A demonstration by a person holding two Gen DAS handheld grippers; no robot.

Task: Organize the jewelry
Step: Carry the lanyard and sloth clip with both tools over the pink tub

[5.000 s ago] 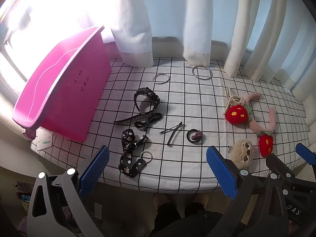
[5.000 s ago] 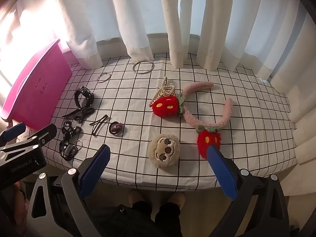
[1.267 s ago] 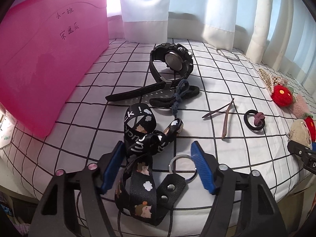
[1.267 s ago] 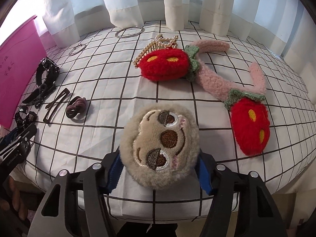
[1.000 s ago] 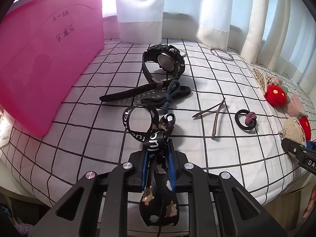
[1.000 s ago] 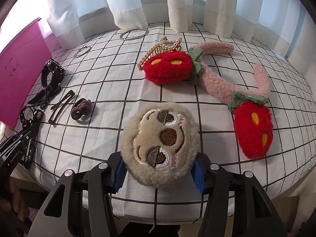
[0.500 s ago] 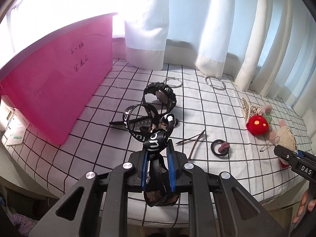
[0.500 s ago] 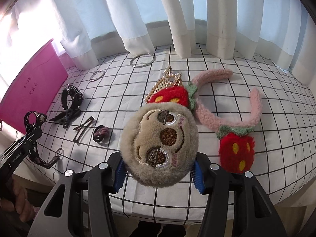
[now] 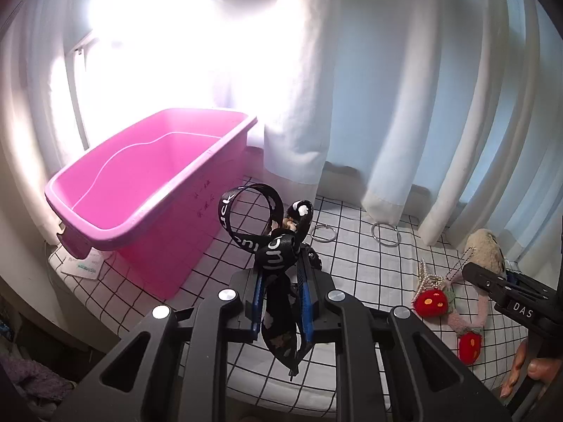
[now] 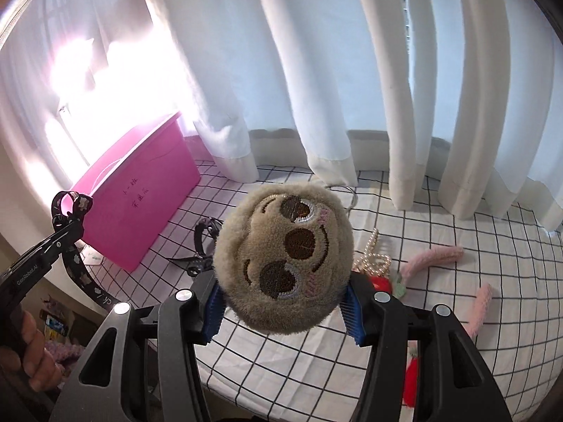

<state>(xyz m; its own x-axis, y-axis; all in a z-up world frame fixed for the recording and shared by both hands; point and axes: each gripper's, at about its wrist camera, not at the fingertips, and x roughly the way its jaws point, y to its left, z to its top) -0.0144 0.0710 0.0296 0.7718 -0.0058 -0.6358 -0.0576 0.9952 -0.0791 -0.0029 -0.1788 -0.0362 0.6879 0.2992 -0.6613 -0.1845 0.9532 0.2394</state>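
Note:
My left gripper [image 9: 281,274] is shut on a black printed lanyard strap [image 9: 272,249], lifted above the table; its loop curls up and its tail hangs below the blue pads. In the right wrist view that strap [image 10: 75,263] dangles from the left gripper at the far left. My right gripper [image 10: 283,302] is shut on a round beige plush sloth-face charm [image 10: 285,260], held in the air; the charm [image 9: 487,249] also shows at the right of the left wrist view. An open pink bin [image 9: 147,190] stands at the table's left.
On the checked cloth [image 9: 362,267] lie two metal rings [image 9: 386,234], a black watch [image 10: 204,235], a pearl comb [image 10: 373,256] and a pink strawberry headband [image 9: 454,313]. White curtains hang behind. A person's fingers [image 9: 524,369] hold the right gripper's handle.
Both grippers have risen well above the table with the strap and the plush charm in them, and both have tilted up so the bin's inside and the curtains fill the views.

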